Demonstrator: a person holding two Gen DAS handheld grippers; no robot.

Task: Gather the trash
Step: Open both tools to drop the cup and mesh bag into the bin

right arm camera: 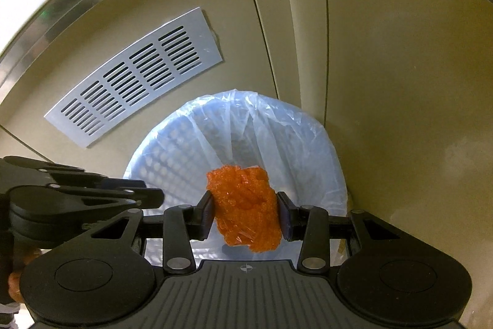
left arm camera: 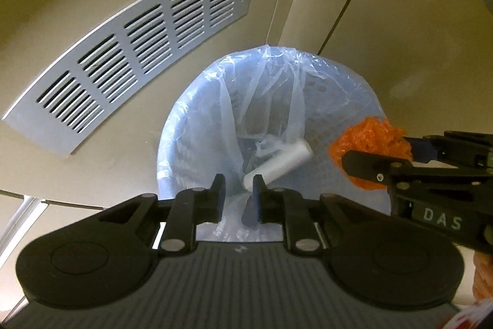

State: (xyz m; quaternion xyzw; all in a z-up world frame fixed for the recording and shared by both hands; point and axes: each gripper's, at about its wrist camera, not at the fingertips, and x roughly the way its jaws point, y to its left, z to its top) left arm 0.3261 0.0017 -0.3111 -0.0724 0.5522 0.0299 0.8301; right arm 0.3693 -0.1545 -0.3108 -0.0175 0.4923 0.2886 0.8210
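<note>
Left claw (left arm camera: 238,196) fingers parted with a gap, pointing down. Right claw (right arm camera: 246,213) beside it on its right, fingers clamped on an orange wad (right arm camera: 246,205), also pointing down.

1. "DAS" in pale raised letters stands on the black body of the right tool (left arm camera: 369,158), seen in the left wrist view;
2. no other text is readable in either view.

Both wrist views looking steeply down, close above lined bin (left arm camera: 345,100) (right arm camera: 172,150); shared vent grille (left arm camera: 132,51) (right arm camera: 135,76) upper left.
</note>
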